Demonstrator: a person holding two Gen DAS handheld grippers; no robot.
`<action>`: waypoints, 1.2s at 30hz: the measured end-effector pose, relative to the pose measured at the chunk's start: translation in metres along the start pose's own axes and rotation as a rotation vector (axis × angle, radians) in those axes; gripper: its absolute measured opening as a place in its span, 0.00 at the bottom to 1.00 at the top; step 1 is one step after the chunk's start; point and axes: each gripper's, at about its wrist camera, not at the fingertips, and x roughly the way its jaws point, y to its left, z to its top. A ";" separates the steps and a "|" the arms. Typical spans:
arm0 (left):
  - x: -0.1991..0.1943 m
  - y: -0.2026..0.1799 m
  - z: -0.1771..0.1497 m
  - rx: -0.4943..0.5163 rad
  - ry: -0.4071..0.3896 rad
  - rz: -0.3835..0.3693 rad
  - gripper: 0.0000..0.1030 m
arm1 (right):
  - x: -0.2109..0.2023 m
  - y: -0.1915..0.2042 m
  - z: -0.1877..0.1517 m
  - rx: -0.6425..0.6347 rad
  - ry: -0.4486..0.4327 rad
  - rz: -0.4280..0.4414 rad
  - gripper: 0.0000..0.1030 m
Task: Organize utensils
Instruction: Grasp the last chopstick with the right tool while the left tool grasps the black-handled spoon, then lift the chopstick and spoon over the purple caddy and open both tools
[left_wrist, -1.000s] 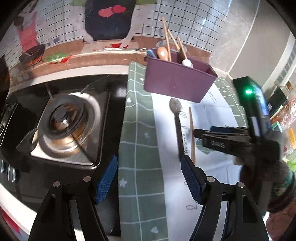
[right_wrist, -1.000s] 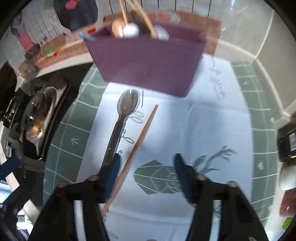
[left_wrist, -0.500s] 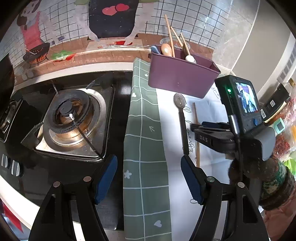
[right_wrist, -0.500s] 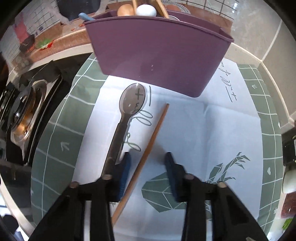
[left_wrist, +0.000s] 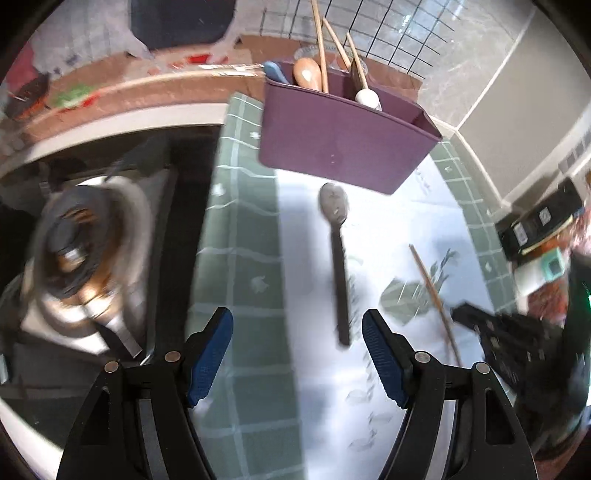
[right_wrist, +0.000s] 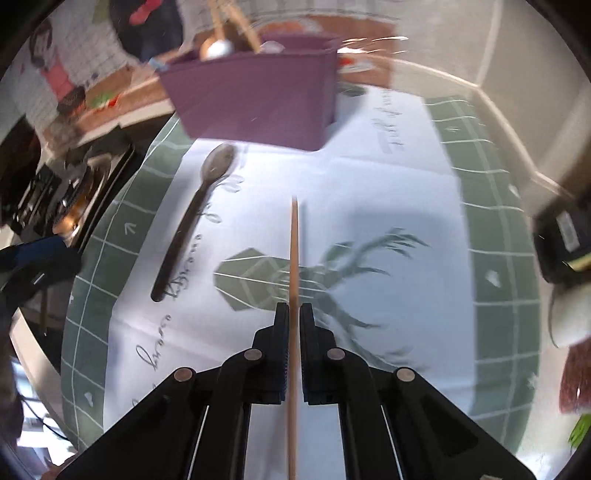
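My right gripper (right_wrist: 293, 314) is shut on a wooden chopstick (right_wrist: 294, 251) and holds it lifted above the mat; the chopstick (left_wrist: 434, 295) and the right gripper (left_wrist: 491, 328) also show in the left wrist view. A dark spoon (left_wrist: 338, 236) lies on the white mat, bowl toward the purple utensil holder (left_wrist: 340, 144); it also shows in the right wrist view (right_wrist: 195, 214), as does the holder (right_wrist: 255, 99). The holder holds chopsticks and spoons. My left gripper (left_wrist: 297, 354) is open and empty, near the spoon's handle end.
A gas stove burner (left_wrist: 81, 251) is to the left of the green-and-white mat (left_wrist: 243, 229). A tiled wall and a brown ledge run behind the holder. Dark boxes and packets (left_wrist: 535, 229) sit at the right edge.
My right gripper has shut on the chopstick and lifted it, swinging it away from the spoon. My left gripper has moved right, toward the spoon's handle.
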 end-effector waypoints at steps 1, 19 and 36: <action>0.007 -0.003 0.007 0.006 0.011 -0.015 0.71 | -0.004 -0.005 0.000 0.010 -0.008 0.004 0.04; 0.114 -0.066 0.090 0.155 0.142 0.203 0.49 | -0.015 -0.066 -0.020 0.099 -0.028 -0.001 0.09; 0.013 -0.043 -0.010 0.083 -0.006 -0.027 0.33 | 0.028 -0.072 0.028 -0.034 0.038 0.037 0.24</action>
